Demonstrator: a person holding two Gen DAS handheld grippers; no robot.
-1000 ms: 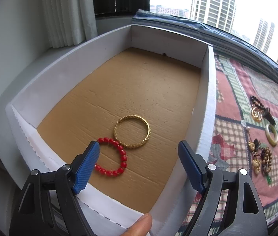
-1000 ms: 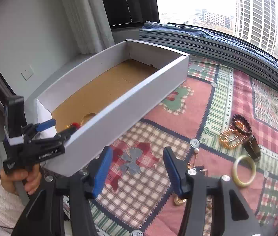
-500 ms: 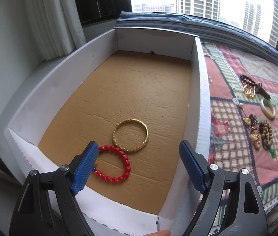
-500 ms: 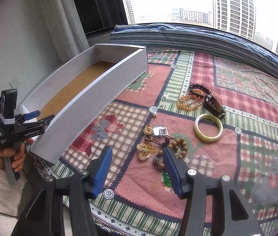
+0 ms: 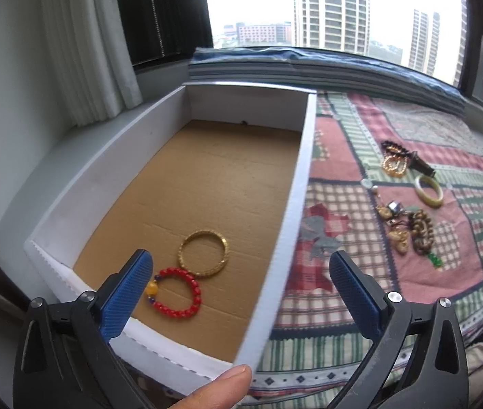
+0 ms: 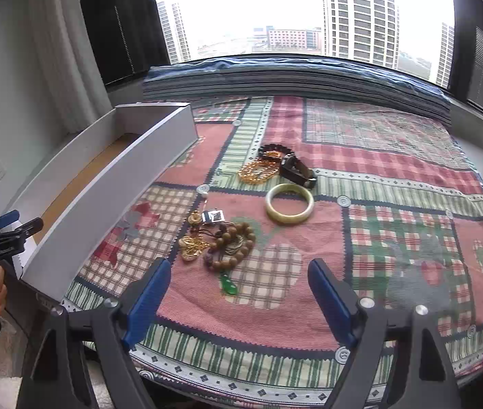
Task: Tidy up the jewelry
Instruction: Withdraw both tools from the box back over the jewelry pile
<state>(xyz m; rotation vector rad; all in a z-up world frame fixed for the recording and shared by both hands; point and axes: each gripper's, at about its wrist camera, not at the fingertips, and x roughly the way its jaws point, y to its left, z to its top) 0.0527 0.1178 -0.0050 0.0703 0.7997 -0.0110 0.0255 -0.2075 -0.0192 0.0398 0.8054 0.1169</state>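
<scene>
Both tongs opening and empty: left gripper above the box, its blue pad hiding part of the red bead bracelet; right gripper over a tangled, indistinct jewelry pile.

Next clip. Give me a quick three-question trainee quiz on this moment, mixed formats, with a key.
1. True or false: the gold bangle lies inside the white box.
2. What lies nearest the red bead bracelet? A) pale green bangle B) gold bangle C) wooden bead bracelet
3. Fill in: the right gripper holds ____.

Key
1. True.
2. B; the two rings lie edge to edge on the cardboard floor.
3. Nothing; its jaws are opening over the patchwork cloth, short of the jewelry pile.
</scene>
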